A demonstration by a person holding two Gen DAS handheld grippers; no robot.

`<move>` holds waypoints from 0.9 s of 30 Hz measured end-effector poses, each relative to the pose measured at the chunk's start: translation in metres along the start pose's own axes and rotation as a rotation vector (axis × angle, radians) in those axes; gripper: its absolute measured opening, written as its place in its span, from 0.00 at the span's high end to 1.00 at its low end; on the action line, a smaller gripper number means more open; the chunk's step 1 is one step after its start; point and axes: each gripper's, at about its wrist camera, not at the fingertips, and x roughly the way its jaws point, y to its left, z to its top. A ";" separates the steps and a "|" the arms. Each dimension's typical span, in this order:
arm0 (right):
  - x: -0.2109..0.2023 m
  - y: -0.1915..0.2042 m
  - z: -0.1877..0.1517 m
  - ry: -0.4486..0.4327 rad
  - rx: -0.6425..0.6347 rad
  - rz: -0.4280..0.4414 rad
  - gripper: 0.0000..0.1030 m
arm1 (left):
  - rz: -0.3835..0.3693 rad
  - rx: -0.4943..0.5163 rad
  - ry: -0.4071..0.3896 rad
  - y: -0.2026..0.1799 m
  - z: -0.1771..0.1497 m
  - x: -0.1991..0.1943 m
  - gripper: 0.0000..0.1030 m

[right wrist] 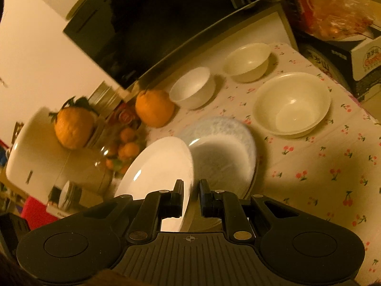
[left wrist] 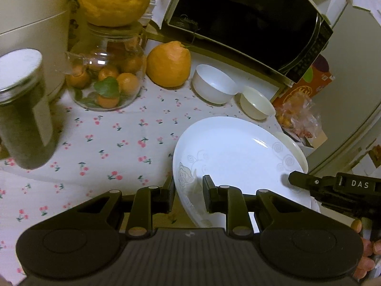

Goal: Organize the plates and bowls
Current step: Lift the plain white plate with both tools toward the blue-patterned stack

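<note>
A large white plate (left wrist: 238, 159) with a grey rose pattern is held tilted above the table. My left gripper (left wrist: 188, 190) is shut on its near rim, one finger on each side. My right gripper (right wrist: 191, 190) is shut on the plate's other rim (right wrist: 162, 164); its tip (left wrist: 297, 178) shows in the left wrist view. Under the plate lies a bluish plate (right wrist: 226, 147). A white bowl (left wrist: 213, 84), a cream bowl (left wrist: 256, 103) and a larger cream bowl (right wrist: 291, 104) stand on the cloth.
The table has a cherry-print cloth (left wrist: 107, 147). A microwave (left wrist: 250, 16) stands at the back. A glass jar of small oranges (left wrist: 107, 76) with a big orange on top, a loose orange (left wrist: 167, 64), a dark jar (left wrist: 21, 109) and a white appliance (left wrist: 31, 12) stand left.
</note>
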 end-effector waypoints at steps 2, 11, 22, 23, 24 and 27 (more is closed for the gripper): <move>0.002 -0.004 0.003 -0.004 0.010 -0.008 0.86 | 0.003 -0.007 -0.009 -0.003 0.001 0.004 0.80; 0.010 -0.020 0.012 -0.032 0.049 -0.051 0.86 | 0.019 -0.028 -0.045 -0.017 0.003 0.023 0.80; 0.019 -0.030 0.017 -0.046 0.078 -0.088 0.86 | 0.057 -0.010 -0.086 -0.029 0.004 0.037 0.80; 0.019 -0.030 0.017 -0.047 0.075 -0.091 0.86 | 0.061 -0.005 -0.088 -0.030 0.004 0.037 0.80; 0.019 -0.029 0.017 -0.048 0.070 -0.094 0.86 | 0.064 0.001 -0.091 -0.031 0.003 0.038 0.80; 0.020 -0.029 0.017 -0.052 0.068 -0.100 0.86 | 0.082 0.029 -0.097 -0.034 0.002 0.039 0.80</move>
